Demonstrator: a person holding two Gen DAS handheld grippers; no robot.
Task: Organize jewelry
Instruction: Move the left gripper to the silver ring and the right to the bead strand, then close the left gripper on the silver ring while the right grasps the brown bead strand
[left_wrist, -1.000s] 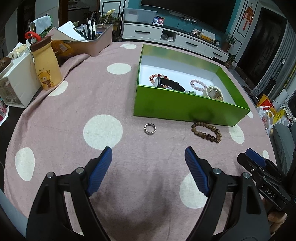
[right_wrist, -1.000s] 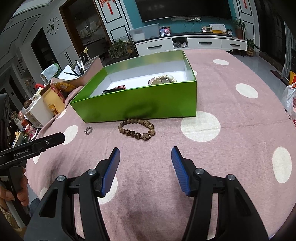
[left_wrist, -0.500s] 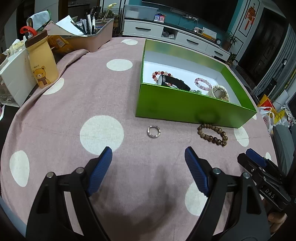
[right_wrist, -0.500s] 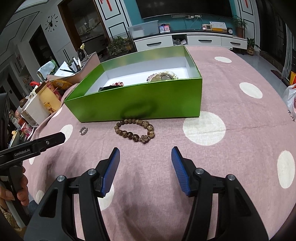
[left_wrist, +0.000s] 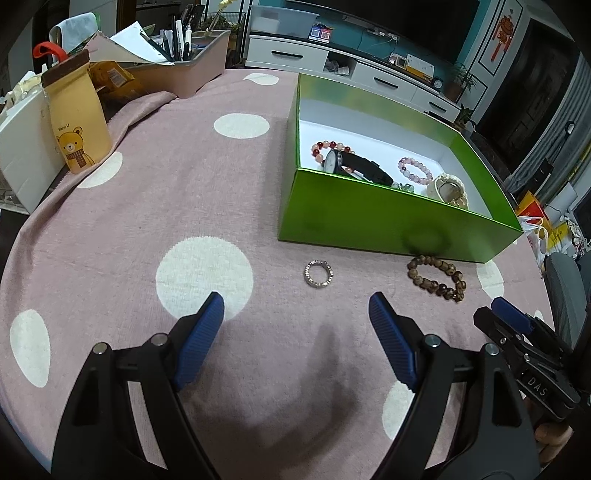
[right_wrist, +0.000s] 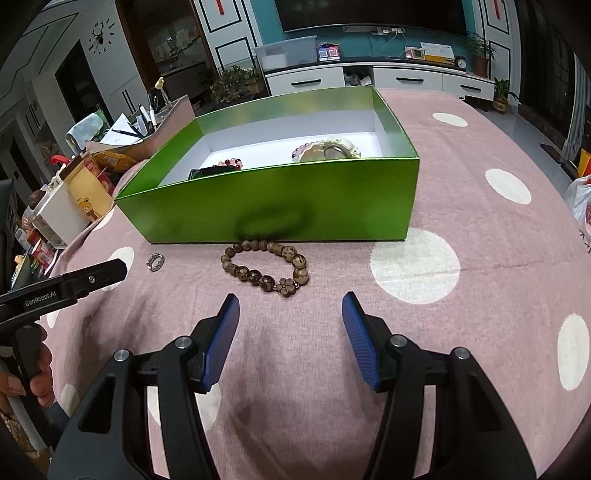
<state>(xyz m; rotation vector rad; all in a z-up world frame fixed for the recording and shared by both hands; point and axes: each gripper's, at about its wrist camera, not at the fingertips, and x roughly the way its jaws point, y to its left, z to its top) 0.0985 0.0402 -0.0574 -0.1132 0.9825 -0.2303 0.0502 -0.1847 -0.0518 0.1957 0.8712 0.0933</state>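
Pink dotted cloth (left_wrist: 155, 206) lies bare between both spread-apart, unladen grippers (left_wrist: 295, 314) (right_wrist: 290, 314), ring (left_wrist: 318, 273), bracelet (right_wrist: 266, 267) and box wall (right_wrist: 280, 199).

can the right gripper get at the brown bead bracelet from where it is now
Probably yes. The right gripper is open and the brown bead bracelet lies flat on the cloth just ahead of it, with nothing between. The green box wall stands close behind the bracelet, so overshooting could bump it.
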